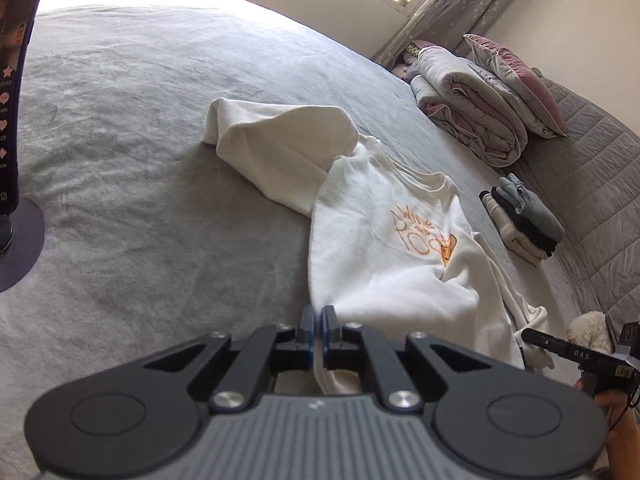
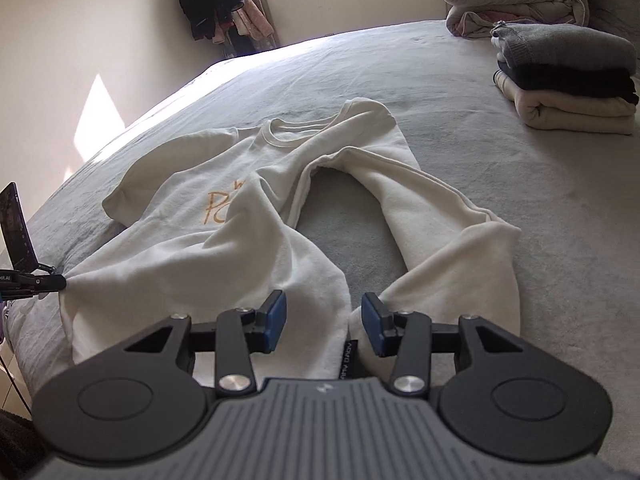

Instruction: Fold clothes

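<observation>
A cream sweatshirt [image 1: 372, 248] with orange lettering lies crumpled on the grey bed [image 1: 140, 160]. My left gripper [image 1: 319, 320] is shut on the sweatshirt's hem corner, and cloth hangs down between its blue pads. In the right wrist view the same sweatshirt [image 2: 224, 248] spreads out with one sleeve [image 2: 432, 216] bent toward me. My right gripper [image 2: 324, 322] is open just above the near hem edge, blue pads on either side of a fold. The left gripper [image 2: 60, 282] shows at the far left there, pinching the hem corner. The right gripper [image 1: 528, 336] shows at the lower right of the left wrist view.
A stack of folded clothes [image 2: 568, 76] sits on the bed to the right, also the stack [image 1: 520, 220] by the headboard. A rolled duvet and pillow [image 1: 480, 104] lie beyond. A phone on a stand [image 1: 16, 120] stands at the bed's left side.
</observation>
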The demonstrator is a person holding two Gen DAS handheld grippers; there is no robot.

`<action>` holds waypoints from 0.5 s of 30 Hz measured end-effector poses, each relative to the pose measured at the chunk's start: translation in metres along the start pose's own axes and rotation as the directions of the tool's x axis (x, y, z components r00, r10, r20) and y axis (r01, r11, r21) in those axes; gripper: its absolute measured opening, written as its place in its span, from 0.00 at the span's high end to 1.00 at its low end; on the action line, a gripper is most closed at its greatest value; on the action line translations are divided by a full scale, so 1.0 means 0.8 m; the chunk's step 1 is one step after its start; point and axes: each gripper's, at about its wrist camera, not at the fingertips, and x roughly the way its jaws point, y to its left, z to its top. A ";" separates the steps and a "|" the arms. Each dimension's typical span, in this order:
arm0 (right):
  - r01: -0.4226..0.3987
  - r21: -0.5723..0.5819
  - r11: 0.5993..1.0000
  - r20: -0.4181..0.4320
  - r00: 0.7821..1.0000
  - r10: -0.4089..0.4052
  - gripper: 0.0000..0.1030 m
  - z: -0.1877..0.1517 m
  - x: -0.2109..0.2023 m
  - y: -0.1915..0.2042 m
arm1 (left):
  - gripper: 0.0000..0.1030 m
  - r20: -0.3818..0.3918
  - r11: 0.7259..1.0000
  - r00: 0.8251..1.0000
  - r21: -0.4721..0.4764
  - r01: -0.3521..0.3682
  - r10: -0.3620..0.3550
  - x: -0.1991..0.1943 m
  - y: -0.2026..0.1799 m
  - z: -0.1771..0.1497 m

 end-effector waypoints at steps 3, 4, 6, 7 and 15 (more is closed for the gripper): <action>0.062 0.033 0.998 0.025 0.998 -0.063 0.55 -0.001 -0.009 -0.021 | 0.81 -0.021 1.000 1.000 -0.014 0.007 -0.007 0.004 0.004 0.000; 0.081 0.040 0.996 0.034 0.996 -0.082 0.55 -0.001 -0.013 -0.026 | 0.63 -0.030 1.000 0.999 -0.020 0.012 -0.012 0.005 0.005 0.000; 0.115 0.033 0.993 0.054 0.992 -0.116 0.55 0.000 -0.022 -0.030 | 0.42 -0.049 1.000 0.999 -0.025 -0.003 0.002 0.009 0.005 0.000; 0.132 0.025 0.991 0.059 0.989 -0.133 0.55 0.000 -0.024 -0.031 | 0.42 -0.060 1.000 0.998 -0.022 -0.011 0.009 0.012 0.005 -0.001; 0.230 -0.107 0.967 -0.011 0.973 -0.232 0.45 -0.014 -0.004 -0.032 | 0.42 -0.109 1.000 0.994 0.017 -0.017 0.019 0.026 -0.004 -0.007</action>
